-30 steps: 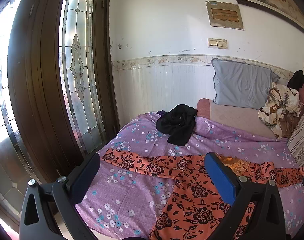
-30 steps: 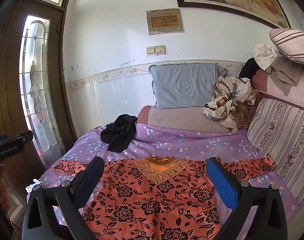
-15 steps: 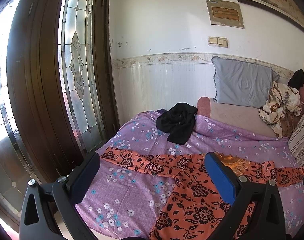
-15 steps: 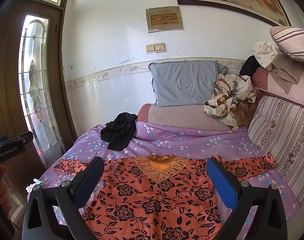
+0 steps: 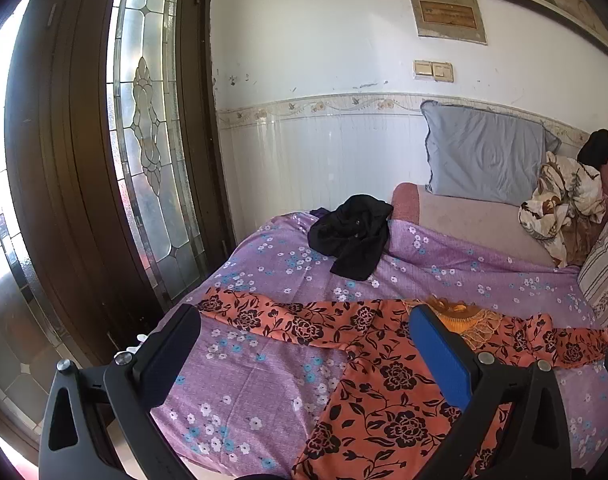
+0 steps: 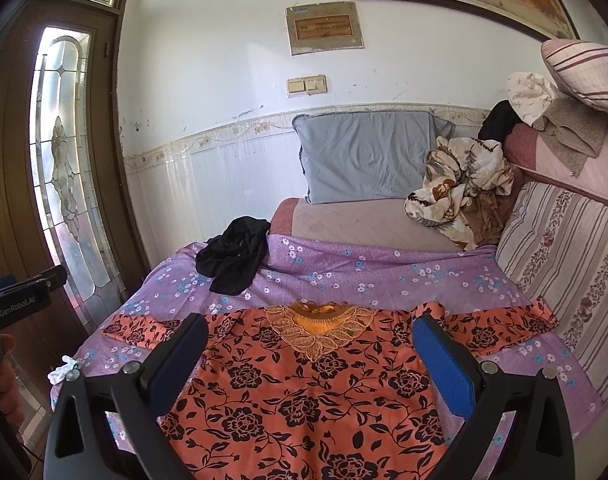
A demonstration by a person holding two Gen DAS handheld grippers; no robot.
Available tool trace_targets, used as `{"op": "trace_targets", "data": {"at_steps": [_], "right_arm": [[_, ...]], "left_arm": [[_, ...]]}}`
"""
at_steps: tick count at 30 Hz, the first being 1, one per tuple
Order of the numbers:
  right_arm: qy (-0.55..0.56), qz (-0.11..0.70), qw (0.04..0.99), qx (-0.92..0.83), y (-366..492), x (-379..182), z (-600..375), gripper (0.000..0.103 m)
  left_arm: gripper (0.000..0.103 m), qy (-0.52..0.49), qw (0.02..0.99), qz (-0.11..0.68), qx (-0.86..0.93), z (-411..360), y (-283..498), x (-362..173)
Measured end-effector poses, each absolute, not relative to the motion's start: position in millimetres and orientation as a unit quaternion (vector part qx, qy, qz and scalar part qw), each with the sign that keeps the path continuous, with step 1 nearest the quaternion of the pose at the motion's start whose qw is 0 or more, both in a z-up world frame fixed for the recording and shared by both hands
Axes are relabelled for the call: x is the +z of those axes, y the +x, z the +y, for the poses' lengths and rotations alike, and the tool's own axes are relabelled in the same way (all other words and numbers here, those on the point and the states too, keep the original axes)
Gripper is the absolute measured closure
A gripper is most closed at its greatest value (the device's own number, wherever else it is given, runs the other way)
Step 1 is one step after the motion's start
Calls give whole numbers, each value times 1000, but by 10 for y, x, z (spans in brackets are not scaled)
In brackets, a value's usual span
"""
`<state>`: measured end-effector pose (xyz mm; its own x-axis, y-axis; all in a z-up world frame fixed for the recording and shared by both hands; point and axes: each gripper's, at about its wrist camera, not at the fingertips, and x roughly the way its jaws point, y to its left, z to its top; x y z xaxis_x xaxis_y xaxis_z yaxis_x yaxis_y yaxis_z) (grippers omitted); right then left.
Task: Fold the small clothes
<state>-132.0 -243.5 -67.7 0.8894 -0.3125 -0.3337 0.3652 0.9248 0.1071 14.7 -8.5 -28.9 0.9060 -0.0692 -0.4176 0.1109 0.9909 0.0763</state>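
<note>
An orange top with black flowers (image 6: 304,392) lies spread flat on the purple flowered sheet (image 6: 384,268), sleeves stretched out to both sides, gold embroidered collar (image 6: 318,326) toward the wall. My right gripper (image 6: 310,356) hovers open above the top's chest, holding nothing. In the left wrist view the same top (image 5: 384,380) lies lower right, its left sleeve (image 5: 264,312) reaching toward the door. My left gripper (image 5: 304,344) is open over the sheet just below that sleeve, holding nothing.
A crumpled black garment (image 6: 234,256) lies on the sheet behind the top. A grey pillow (image 6: 364,152) leans on the wall, a cream patterned cloth (image 6: 460,188) is bunched at the right. A striped cushion (image 6: 568,256) borders the right side. A glazed wooden door (image 5: 104,160) stands left.
Both views have risen and tilted up slightly, so the bed sits a little lower in frame. The clothes have not moved and both grippers stay open.
</note>
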Motion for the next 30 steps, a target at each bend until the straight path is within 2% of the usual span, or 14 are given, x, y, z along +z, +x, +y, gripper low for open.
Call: {"op": "trace_targets", "data": {"at_steps": [10,16,20,24,26,30], "right_arm": [[100,170,964,-177,-1051,-843,-2722,0],[135,184,955,-190,-815,-1085,-3198,0],[196,204,939,-197,-645,-1449,-3846,0],[320,243,885,-235,-639,-2173,-5058,0],[377,236,856,-263,-810,-2460,-5688,0],[491,190,792,-310,-1198,-2899,-6763,2]], "left_arm": [[0,67,970,230,-44,-342,406,-452],[0,85,961,258,-45,-666,729,-765],[0,94,942,317,-61,-999,1200,-1345],[0,121,899,412,-86,-1437,1784,-2296],[0,123,879,451,-92,-1602,2005,-2731],[0,128,870,470,-81,-1723,2218,-3188]]}}
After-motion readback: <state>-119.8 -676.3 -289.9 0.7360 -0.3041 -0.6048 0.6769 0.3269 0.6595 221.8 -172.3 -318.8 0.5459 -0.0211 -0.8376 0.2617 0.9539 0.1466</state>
